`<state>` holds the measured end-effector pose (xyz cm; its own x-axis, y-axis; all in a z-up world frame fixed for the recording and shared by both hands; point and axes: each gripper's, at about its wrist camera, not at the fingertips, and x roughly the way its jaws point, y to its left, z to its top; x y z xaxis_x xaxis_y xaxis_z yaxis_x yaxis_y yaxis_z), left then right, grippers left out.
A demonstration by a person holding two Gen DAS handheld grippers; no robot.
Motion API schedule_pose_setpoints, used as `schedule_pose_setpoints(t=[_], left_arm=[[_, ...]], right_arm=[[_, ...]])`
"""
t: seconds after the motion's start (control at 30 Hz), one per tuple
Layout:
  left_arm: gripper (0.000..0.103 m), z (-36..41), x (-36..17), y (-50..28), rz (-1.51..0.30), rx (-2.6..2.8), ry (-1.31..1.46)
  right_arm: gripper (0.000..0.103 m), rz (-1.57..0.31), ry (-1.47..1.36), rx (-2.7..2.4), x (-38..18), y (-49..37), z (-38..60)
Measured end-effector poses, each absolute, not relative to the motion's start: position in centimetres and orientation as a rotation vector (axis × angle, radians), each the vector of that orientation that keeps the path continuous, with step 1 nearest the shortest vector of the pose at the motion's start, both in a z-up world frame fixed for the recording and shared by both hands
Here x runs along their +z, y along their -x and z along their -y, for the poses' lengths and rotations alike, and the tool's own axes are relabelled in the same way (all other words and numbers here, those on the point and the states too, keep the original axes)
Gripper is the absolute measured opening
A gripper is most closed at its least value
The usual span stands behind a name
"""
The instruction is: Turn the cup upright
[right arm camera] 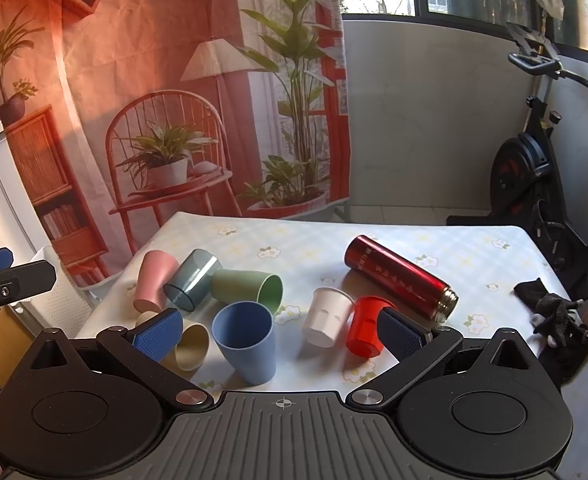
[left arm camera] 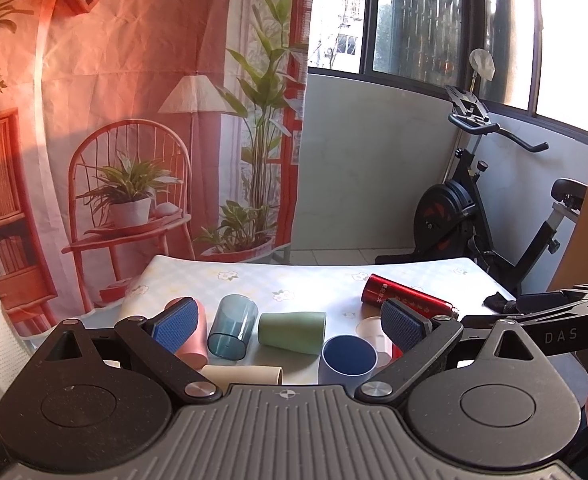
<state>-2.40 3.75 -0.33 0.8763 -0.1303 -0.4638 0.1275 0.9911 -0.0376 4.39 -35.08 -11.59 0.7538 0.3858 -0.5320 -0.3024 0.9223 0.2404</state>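
Left of the flask (right arm camera: 400, 276), 4 cups lie tipped; right gripper (right arm camera: 277, 330) and left gripper (left arm camera: 289, 320) both wide, empty. Approach step; next, straddle green cup (right arm camera: 245, 290).

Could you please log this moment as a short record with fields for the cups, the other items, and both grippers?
upright: blue cup
inverted: pink cup, white cup, red cup
on side: green cup, clear cup, beige cup
other items: red flask on its side, black cloth
surface: table with floral cloth
left hand-held gripper: open, above the cups, holding nothing
right hand-held gripper: open, above the cups, holding nothing
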Motion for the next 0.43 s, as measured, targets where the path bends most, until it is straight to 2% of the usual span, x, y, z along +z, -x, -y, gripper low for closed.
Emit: schedule_pose_setpoints(t=[0.43], left_arm=[[0.099,-3.44,-0.39,2.52,-0.461,-0.130,-0.012]], right_arm=[[0.103,-0.612,-0.144,0.376,-11.69,-4.38,35.15]])
